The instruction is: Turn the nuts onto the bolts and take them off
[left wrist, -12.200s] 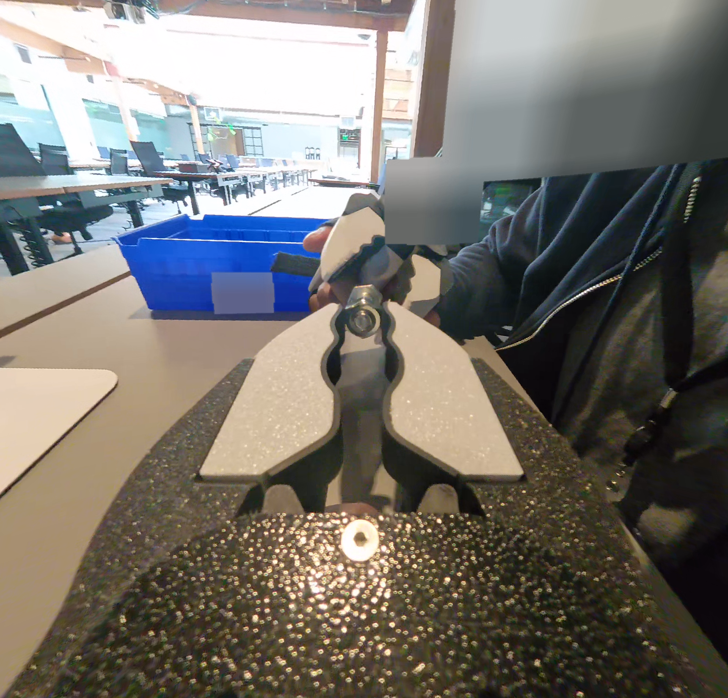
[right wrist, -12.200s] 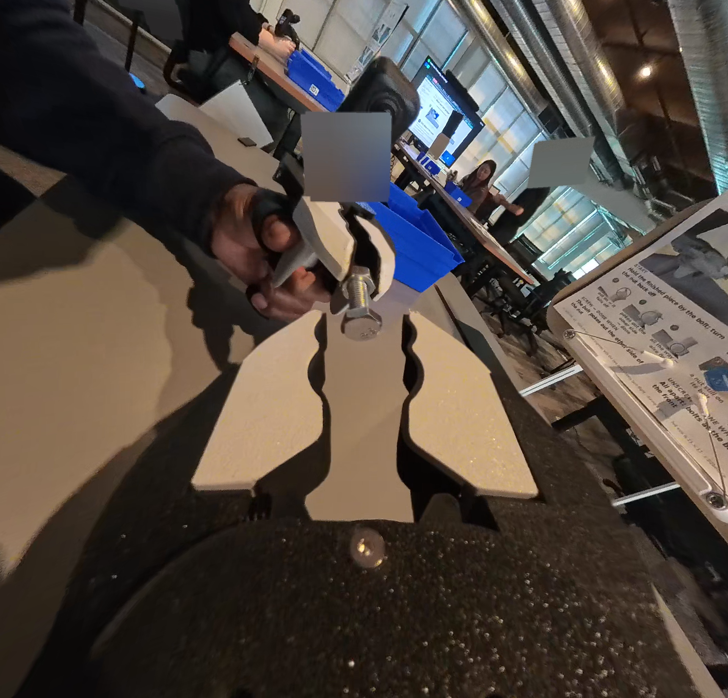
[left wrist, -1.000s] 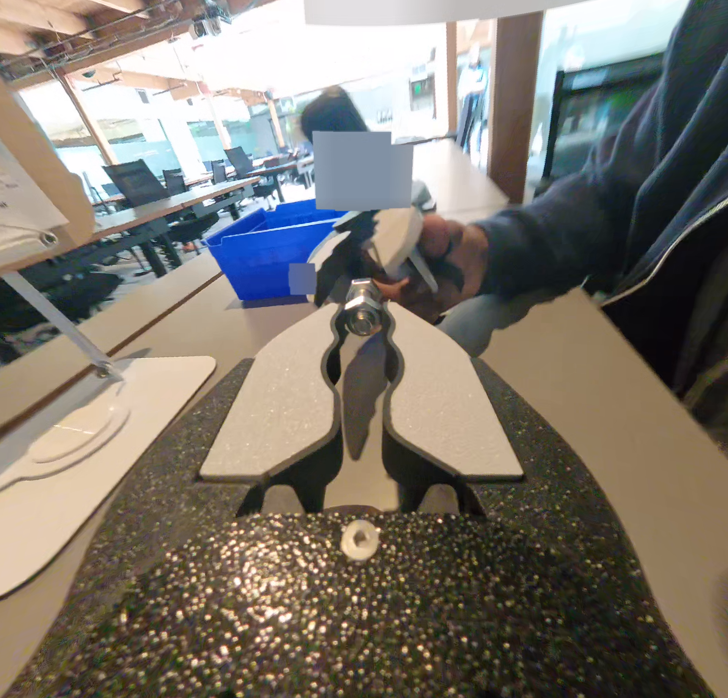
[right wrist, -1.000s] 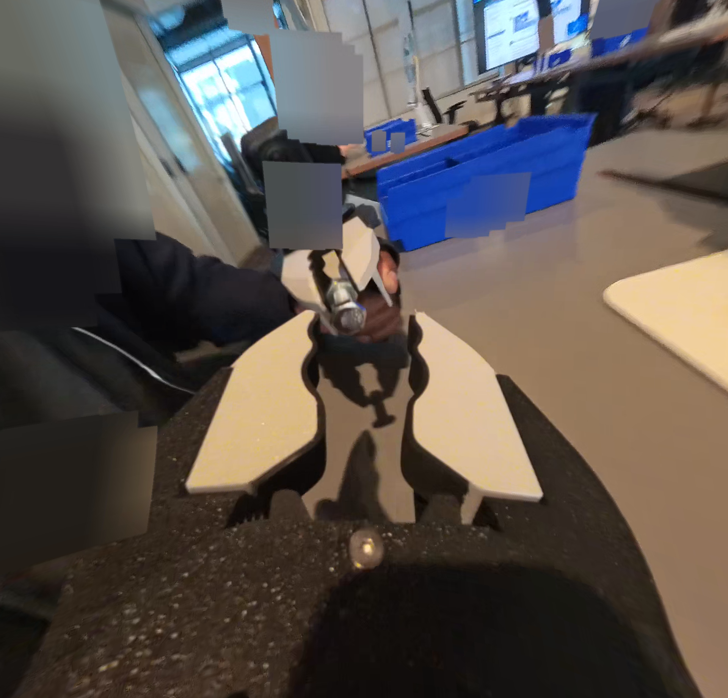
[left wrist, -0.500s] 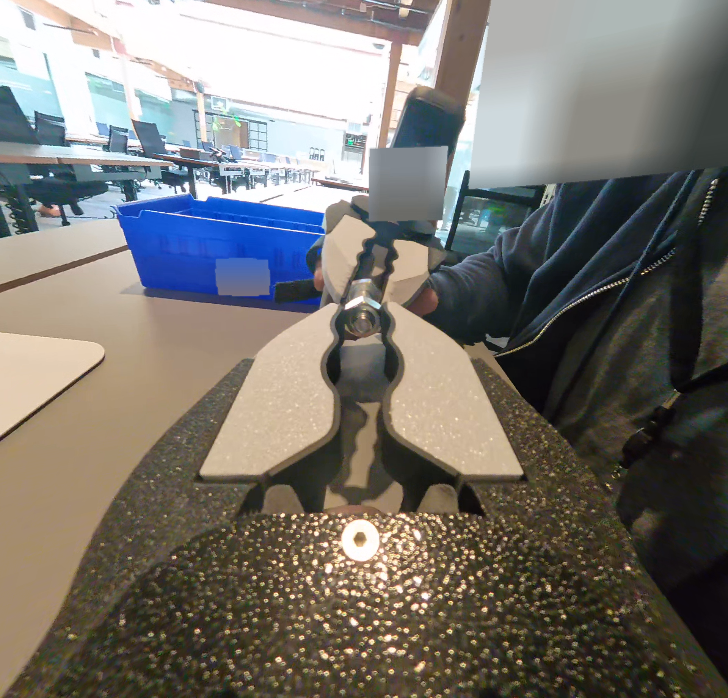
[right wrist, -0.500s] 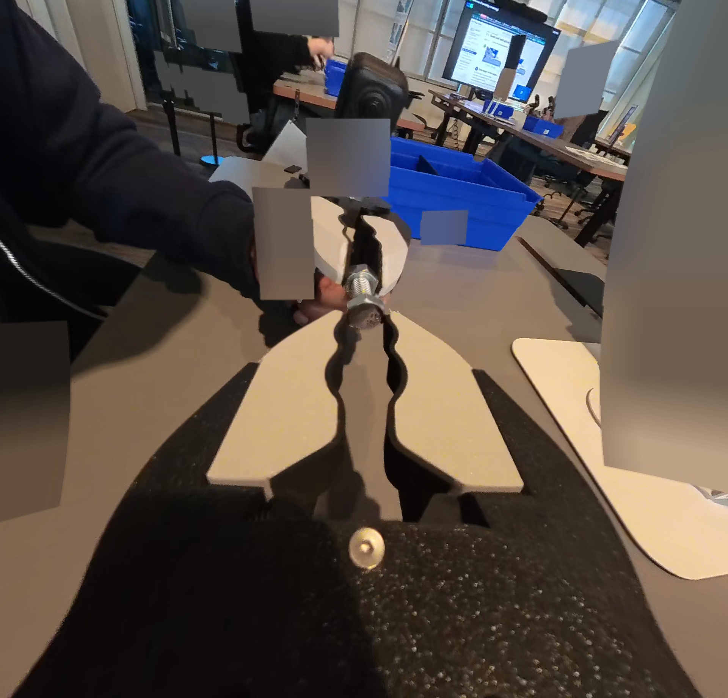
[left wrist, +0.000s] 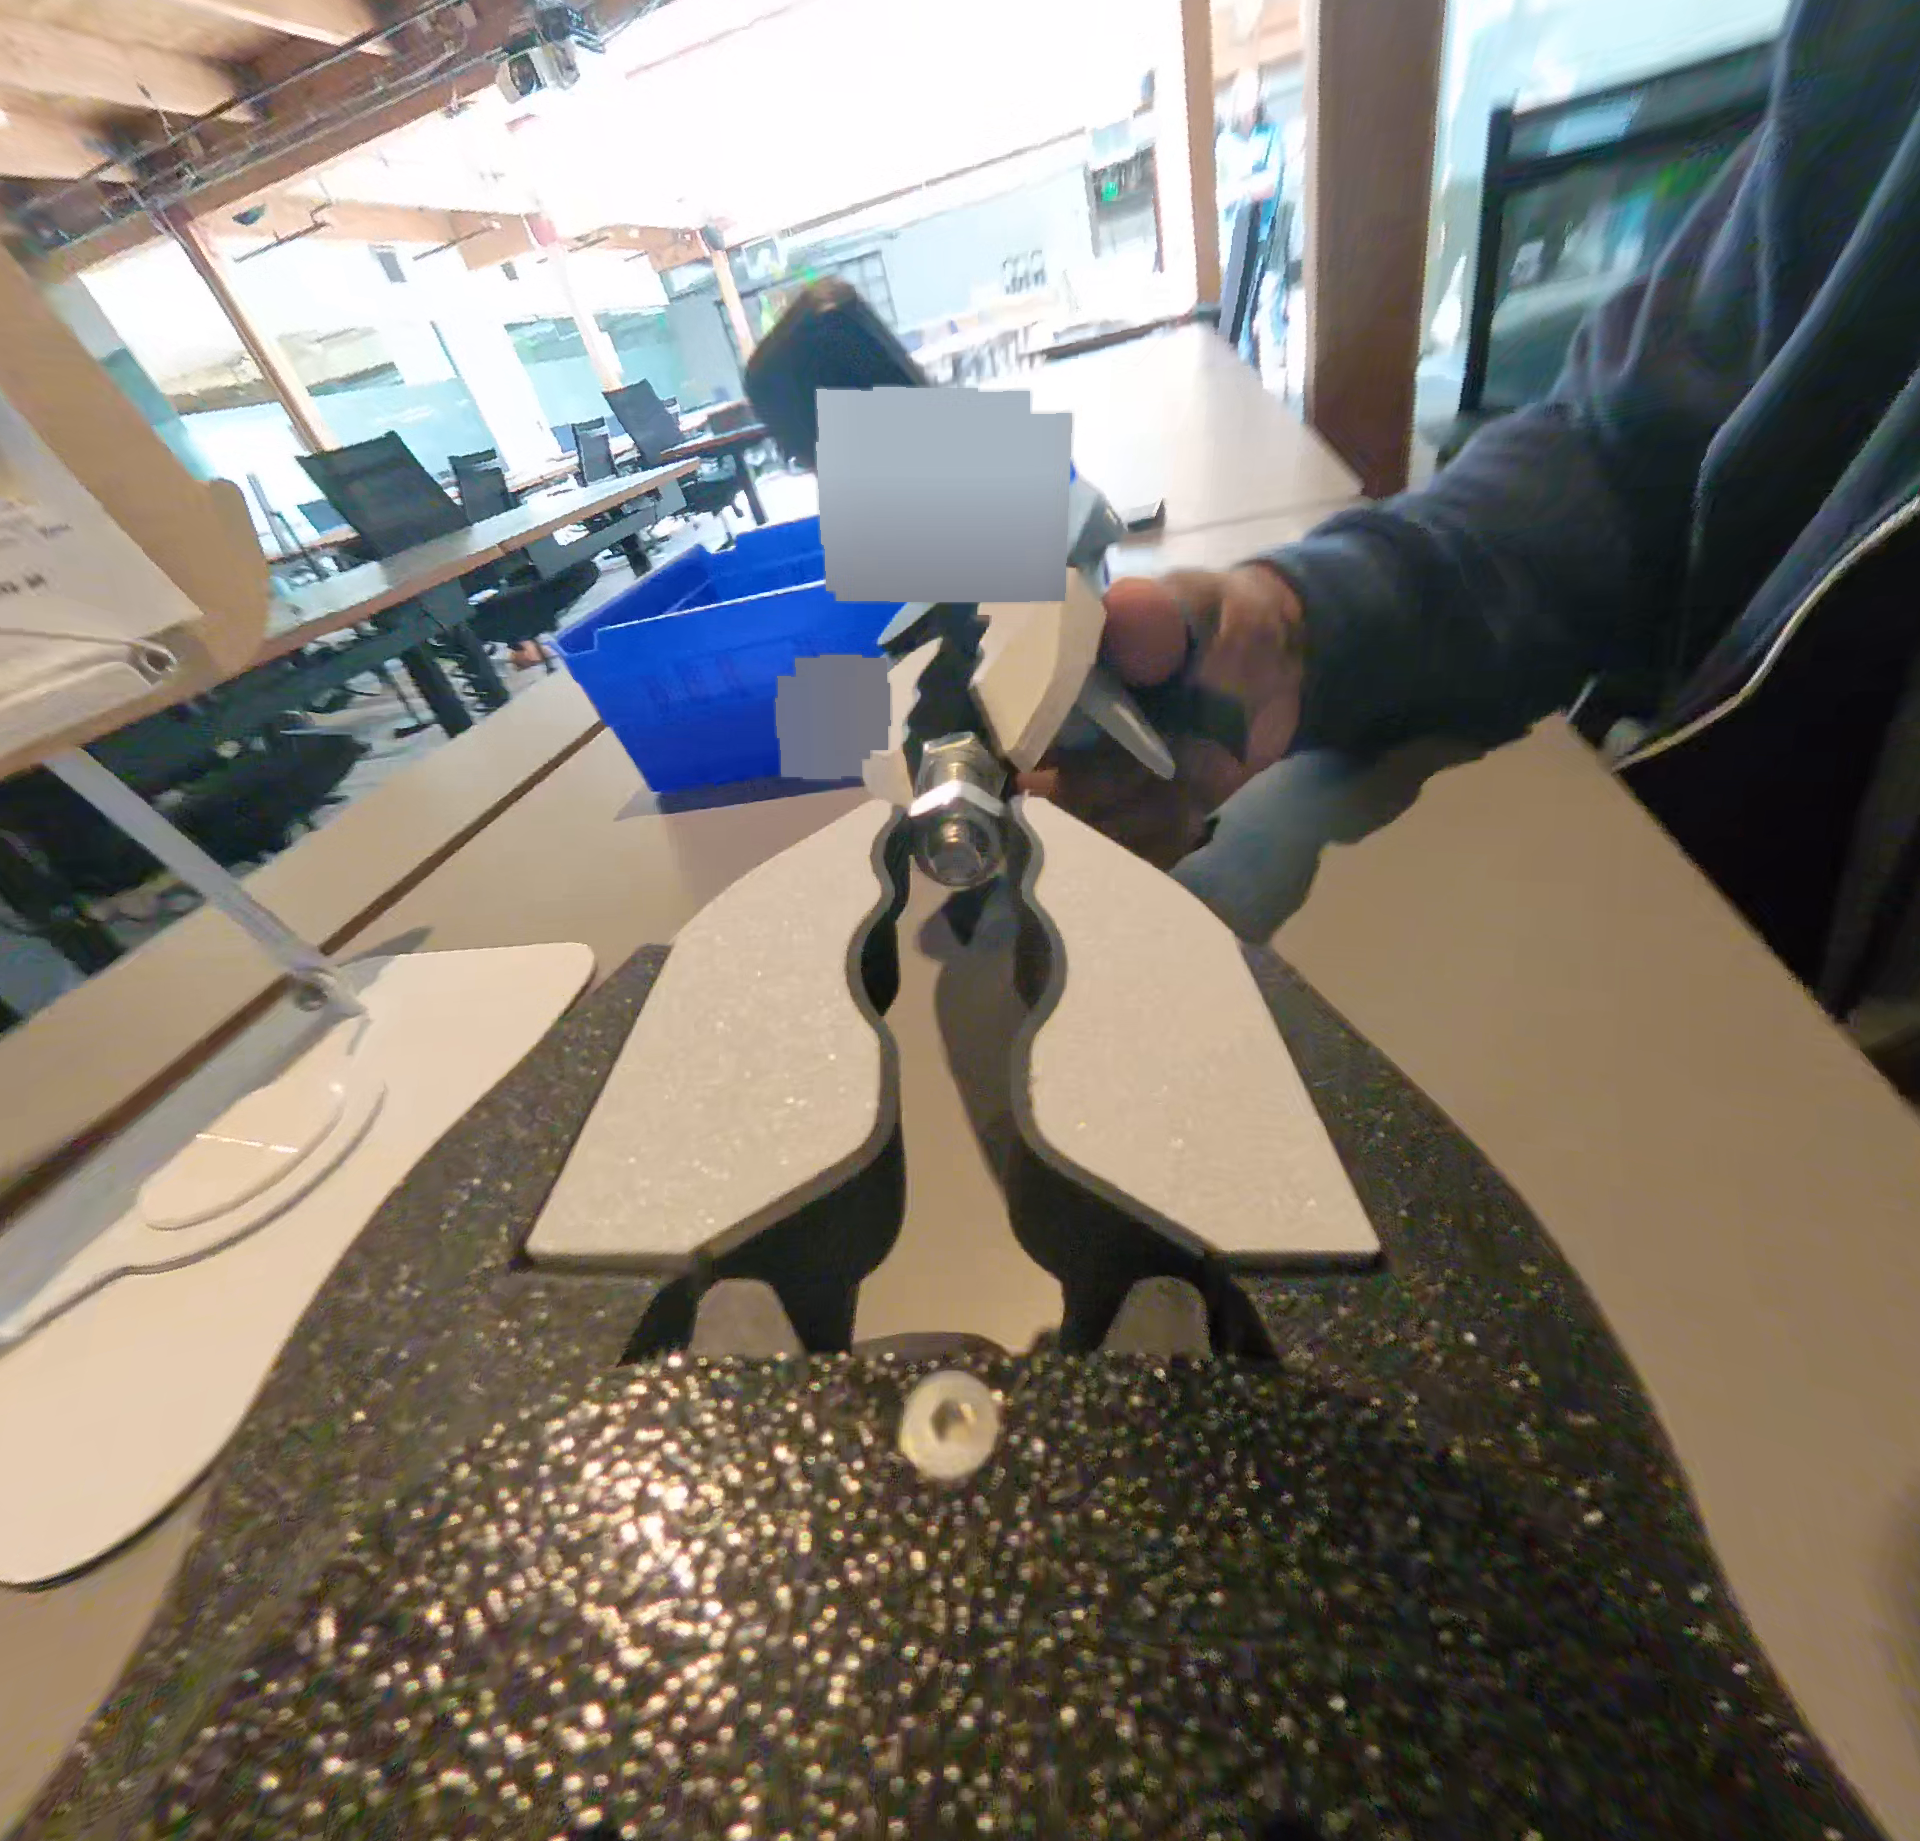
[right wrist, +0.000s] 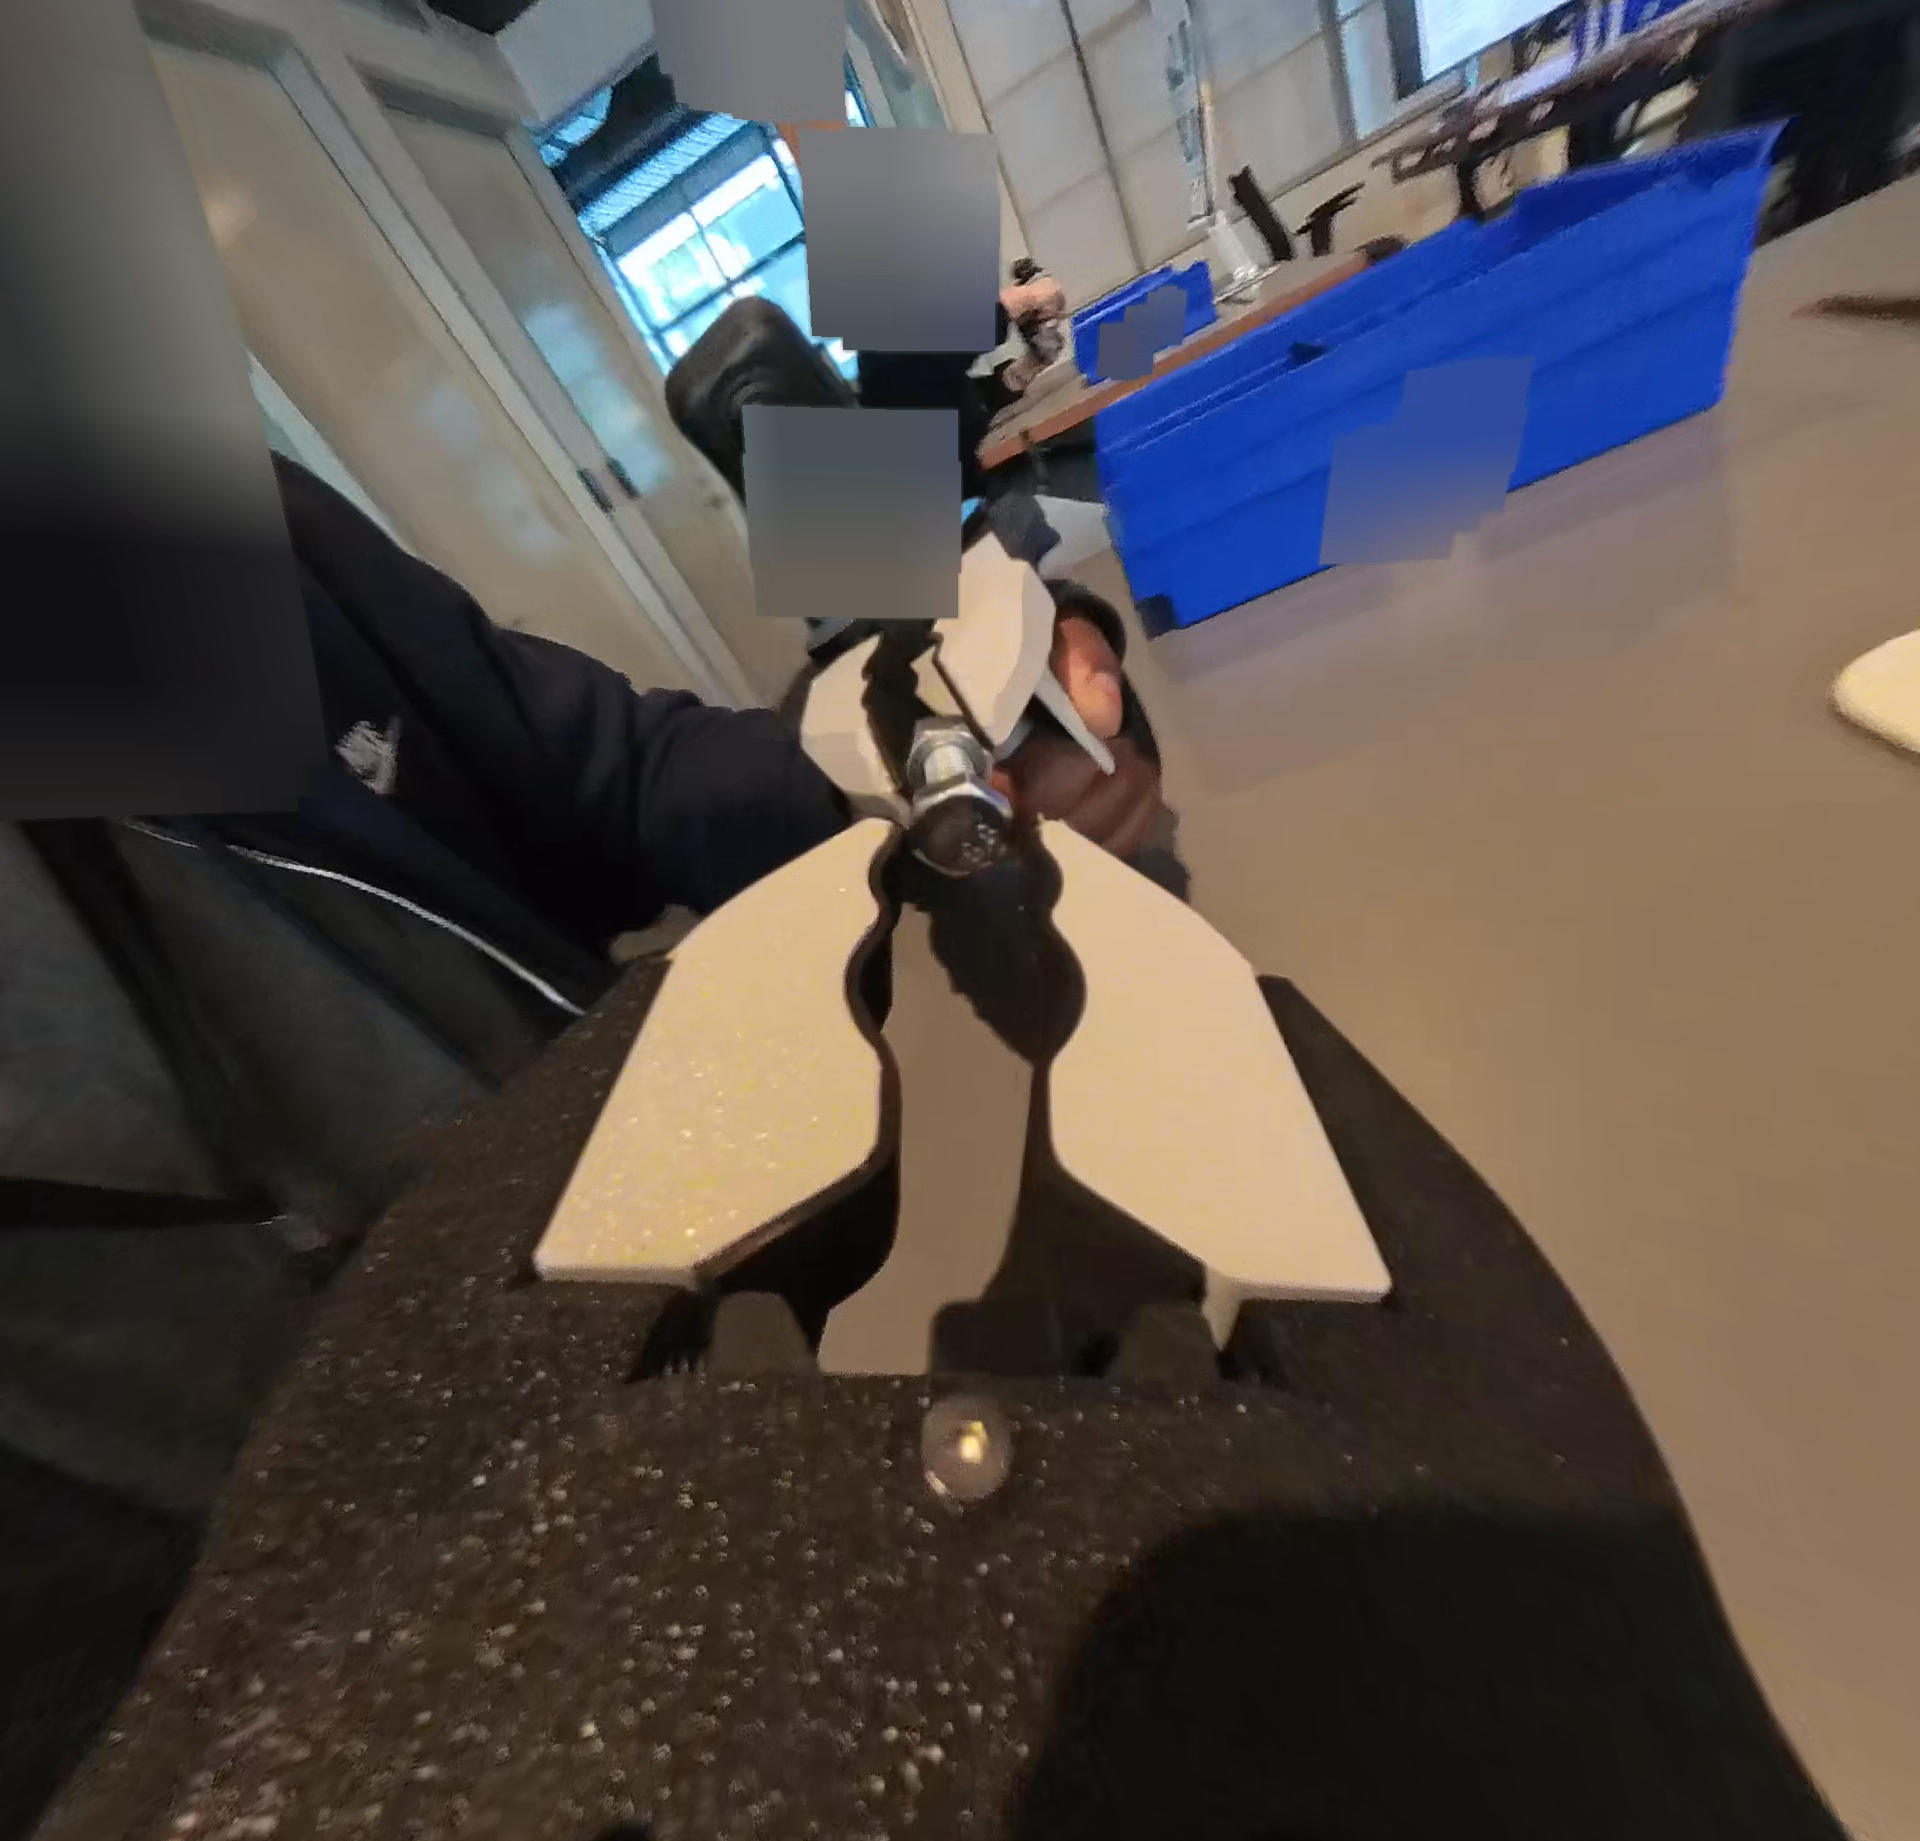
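I hold my left gripper [left wrist: 956, 841] above the grey table [left wrist: 1507, 960], and its jaws pinch the nut [left wrist: 954, 804], with the threaded end of the bolt [left wrist: 956, 851] pointing toward this camera. In the left wrist view my right gripper [left wrist: 971, 742] faces it from the far side, and I see a hand [left wrist: 1205, 669] in a dark sleeve behind it.

In the right wrist view my right gripper [right wrist: 961, 841] has its jaws closed on the head of the bolt [right wrist: 961, 835], and the nut [right wrist: 940, 752] sits on the thread just behind the head. The left gripper [right wrist: 940, 742] meets it there, with a hand [right wrist: 1091, 742] holding it.

The bolt is in the air between both grippers, not touching the table. A blue bin [left wrist: 717, 659] stands farther back on the table, and a white stand base [left wrist: 312, 1116] lies at the left.
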Demonstrator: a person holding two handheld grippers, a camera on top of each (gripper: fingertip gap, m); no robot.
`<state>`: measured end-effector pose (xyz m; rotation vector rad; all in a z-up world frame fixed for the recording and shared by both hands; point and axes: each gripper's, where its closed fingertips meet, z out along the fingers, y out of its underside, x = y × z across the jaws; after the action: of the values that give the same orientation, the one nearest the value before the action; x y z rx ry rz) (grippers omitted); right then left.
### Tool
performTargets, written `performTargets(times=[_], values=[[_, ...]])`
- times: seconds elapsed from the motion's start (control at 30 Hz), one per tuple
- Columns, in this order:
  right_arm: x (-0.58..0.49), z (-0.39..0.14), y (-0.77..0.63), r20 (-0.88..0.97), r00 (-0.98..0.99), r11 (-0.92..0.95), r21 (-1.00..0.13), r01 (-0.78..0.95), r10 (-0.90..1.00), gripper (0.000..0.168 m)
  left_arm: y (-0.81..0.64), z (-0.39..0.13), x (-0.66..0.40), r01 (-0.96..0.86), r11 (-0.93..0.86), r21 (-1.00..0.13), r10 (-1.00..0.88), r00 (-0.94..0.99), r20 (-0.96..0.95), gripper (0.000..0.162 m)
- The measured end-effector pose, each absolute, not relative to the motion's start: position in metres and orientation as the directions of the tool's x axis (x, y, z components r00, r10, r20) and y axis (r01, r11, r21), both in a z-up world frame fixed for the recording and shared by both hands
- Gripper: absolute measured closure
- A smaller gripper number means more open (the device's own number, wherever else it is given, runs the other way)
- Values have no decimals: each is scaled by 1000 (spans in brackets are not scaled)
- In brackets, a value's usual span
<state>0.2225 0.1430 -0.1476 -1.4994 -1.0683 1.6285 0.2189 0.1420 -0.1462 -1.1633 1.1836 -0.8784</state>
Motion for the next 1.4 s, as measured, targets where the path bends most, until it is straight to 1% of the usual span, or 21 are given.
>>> performTargets(times=[0.07,0.17,0.27,0.37,0.43,0.5,0.63,0.7,0.77,0.87,0.93,0.97,1.0,1.03,1.13,1.2,1.27,1.4], values=[[223,-145,147,-329,-49,-327,-944,48,943,139,144,-140,216,16,124,-992,-977,179,-119,145],[225,-140,150,-91,64,-95,-994,61,994,139,147,-137,211,82,-5,-997,-991,133,16,145],[224,-137,147,98,124,84,-991,108,987,139,144,-136,211,109,-85,-990,-993,73,93,145],[220,-139,142,177,128,159,-977,140,976,140,142,-137,213,115,-123,-986,-991,40,129,145],[219,-139,140,184,131,165,-976,142,974,142,139,-139,216,99,-124,-987,-992,23,127,145],[218,-141,138,164,115,147,-979,142,980,152,136,-141,218,85,-123,-989,-992,9,124,145],[218,-143,137,55,81,44,-989,139,995,152,136,-142,218,80,-114,-990,-993,12,115,145],[218,-145,137,-62,51,-68,-989,132,997,152,137,-144,219,52,-53,-997,-998,44,55,145],[219,-146,137,-244,-8,-242,-964,107,970,152,137,-147,219,8,56,-998,-994,93,-55,145],[220,-147,137,-509,-125,-504,-860,74,851,152,137,-149,221,-70,240,-968,-954,165,-249,145],[221,-148,138,-586,-169,-584,-809,67,792,152,138,-150,222,-117,313,-943,-925,190,-331,145],[222,-147,139,-588,-175,-588,-807,56,790,151,139,-150,222,-120,307,-944,-925,197,-326,145],[222,-145,141,-570,-172,-572,-819,38,804,147,139,-150,222,-106,277,-955,-937,190,-292,145],[222,-143,143,-539,-155,-543,-840,20,828,138,139,-149,222,-81,234,-969,-953,177,-245,145],[224,-139,147,-365,-54,-365,-931,10,930,132,142,-140,216,25,109,-994,-982,160,-104,145],[225,-138,148,-223,23,-224,-974,36,975,132,144,-136,213,74,38,-997,-990,137,-27,145],[224,-138,147,-104,70,-109,-992,66,992,135,143,-134,211,97,0,-995,-994,108,11,145],[221,-139,140,48,95,37,-993,112,994,142,138,-137,215,83,-14,-996,-997,76,20,145]])
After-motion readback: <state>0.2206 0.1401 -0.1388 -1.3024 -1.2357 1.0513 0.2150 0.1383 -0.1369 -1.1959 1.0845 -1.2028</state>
